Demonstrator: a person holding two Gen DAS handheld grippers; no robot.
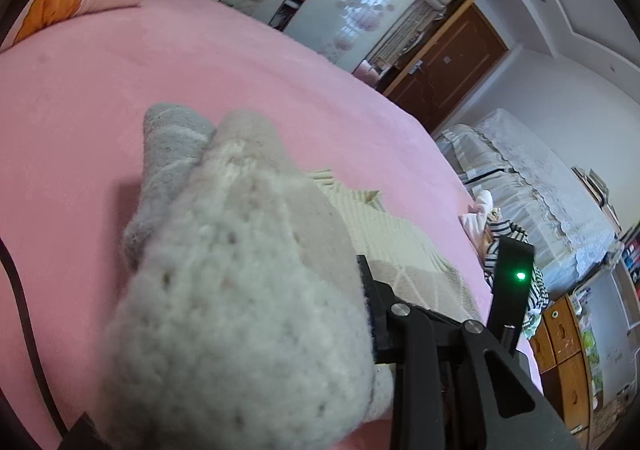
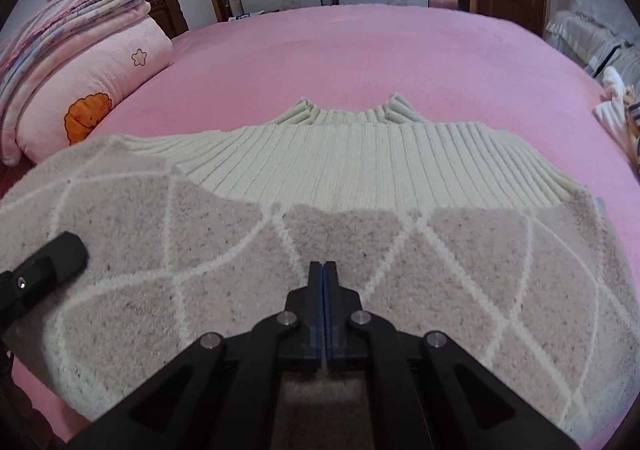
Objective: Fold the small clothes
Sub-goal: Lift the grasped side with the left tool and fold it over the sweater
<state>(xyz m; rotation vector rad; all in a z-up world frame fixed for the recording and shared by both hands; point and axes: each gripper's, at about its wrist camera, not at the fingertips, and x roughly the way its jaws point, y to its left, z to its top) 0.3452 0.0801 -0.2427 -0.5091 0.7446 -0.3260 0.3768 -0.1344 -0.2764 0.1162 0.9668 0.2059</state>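
Leftward, left gripper [image 1: 372,310] pinches sweater [image 2: 320,250] sleeve edge — right gripper [image 2: 324,270] pressed together, bed [image 2: 360,49] beyond.

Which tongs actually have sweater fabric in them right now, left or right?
The left tongs: they pinch a lifted fuzzy fold of the sweater. The right tongs are shut on nothing, poised over its diamond-patterned body.

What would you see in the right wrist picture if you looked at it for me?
A fuzzy beige sweater with white diamond lines and a ribbed cream top lies flat on a pink bed. The right gripper, shut and holding nothing, hangs just over it. A pink pillow sits at the left.
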